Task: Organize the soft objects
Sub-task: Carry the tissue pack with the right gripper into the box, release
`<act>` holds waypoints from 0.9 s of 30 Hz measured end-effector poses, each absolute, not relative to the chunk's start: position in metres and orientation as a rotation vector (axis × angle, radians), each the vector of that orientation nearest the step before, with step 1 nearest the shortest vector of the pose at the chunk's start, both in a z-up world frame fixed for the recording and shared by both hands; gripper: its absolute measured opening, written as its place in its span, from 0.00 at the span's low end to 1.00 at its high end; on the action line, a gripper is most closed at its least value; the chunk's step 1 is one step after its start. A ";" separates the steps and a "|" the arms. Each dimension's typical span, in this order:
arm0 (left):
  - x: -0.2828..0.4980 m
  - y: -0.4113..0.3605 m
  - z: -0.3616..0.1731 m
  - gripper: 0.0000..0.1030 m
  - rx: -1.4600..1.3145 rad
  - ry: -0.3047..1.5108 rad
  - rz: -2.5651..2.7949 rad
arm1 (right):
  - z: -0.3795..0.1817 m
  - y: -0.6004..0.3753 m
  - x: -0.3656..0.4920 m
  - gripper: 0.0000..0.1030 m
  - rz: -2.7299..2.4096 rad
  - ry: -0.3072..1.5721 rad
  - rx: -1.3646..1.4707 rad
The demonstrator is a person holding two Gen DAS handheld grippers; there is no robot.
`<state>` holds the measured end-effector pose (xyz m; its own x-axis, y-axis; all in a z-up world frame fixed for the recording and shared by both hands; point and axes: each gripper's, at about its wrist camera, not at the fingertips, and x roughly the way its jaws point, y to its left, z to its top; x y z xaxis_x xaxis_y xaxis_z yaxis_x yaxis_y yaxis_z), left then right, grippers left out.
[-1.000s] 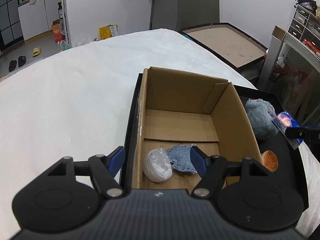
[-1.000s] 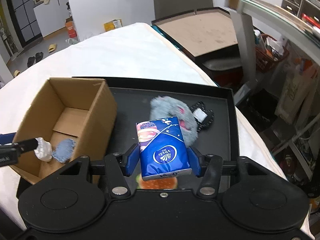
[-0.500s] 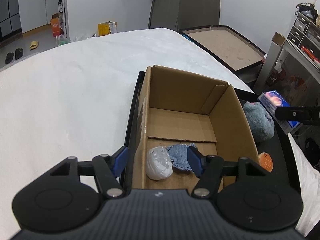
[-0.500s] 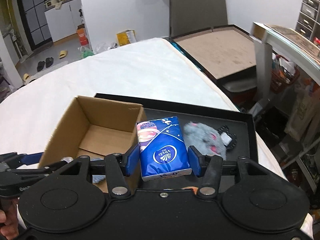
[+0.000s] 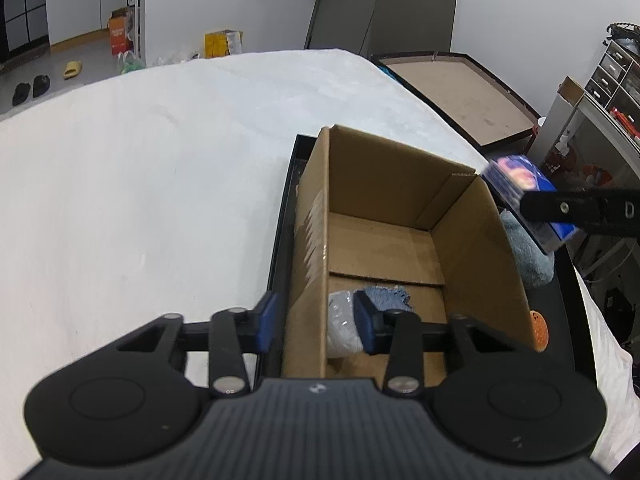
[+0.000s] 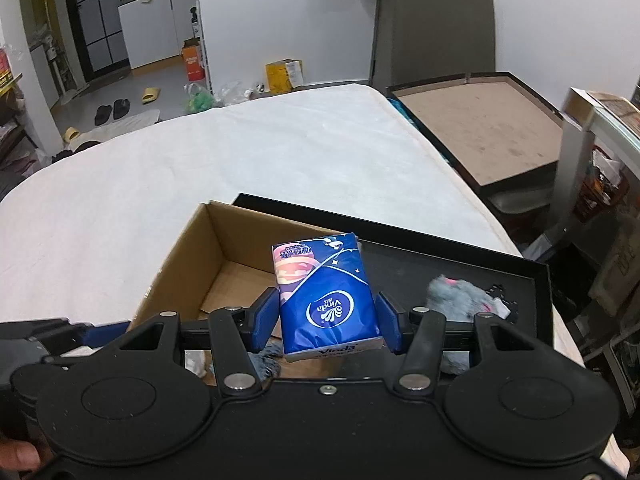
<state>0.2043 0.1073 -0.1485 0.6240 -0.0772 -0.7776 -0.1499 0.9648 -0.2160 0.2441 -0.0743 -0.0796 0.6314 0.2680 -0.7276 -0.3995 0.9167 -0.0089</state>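
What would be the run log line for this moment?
left gripper: closing astride box wall | right gripper: holds tissue pack

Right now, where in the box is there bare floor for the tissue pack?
The far half of the box floor is bare, bordered by its far and right walls. The near left corner is crowded: white wad, denim scrap and left tongs closing over the wall.

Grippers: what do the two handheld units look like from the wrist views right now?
Both match: a black ribbed plastic body, two round black discs with linkage bars on silver pivot pins, and blue pads on black fingers. The left gripper has a small white mark on its body; the right gripper has a centre screw. No cables or sleeves show.
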 end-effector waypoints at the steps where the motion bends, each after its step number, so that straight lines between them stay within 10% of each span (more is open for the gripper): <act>1: 0.204 0.108 -0.149 0.26 -0.277 0.902 0.039 | -0.080 -0.070 0.245 0.50 0.388 0.801 -0.179; 27: 0.208 0.111 -0.153 0.15 -0.304 0.930 0.036 | -0.074 -0.053 0.236 0.73 0.421 0.767 -0.200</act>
<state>0.2080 0.1113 -0.1529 0.6004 -0.0994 -0.7935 -0.1611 0.9569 -0.2418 0.2364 -0.0529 -0.0739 0.6422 0.2947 -0.7076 -0.4379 0.8987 -0.0232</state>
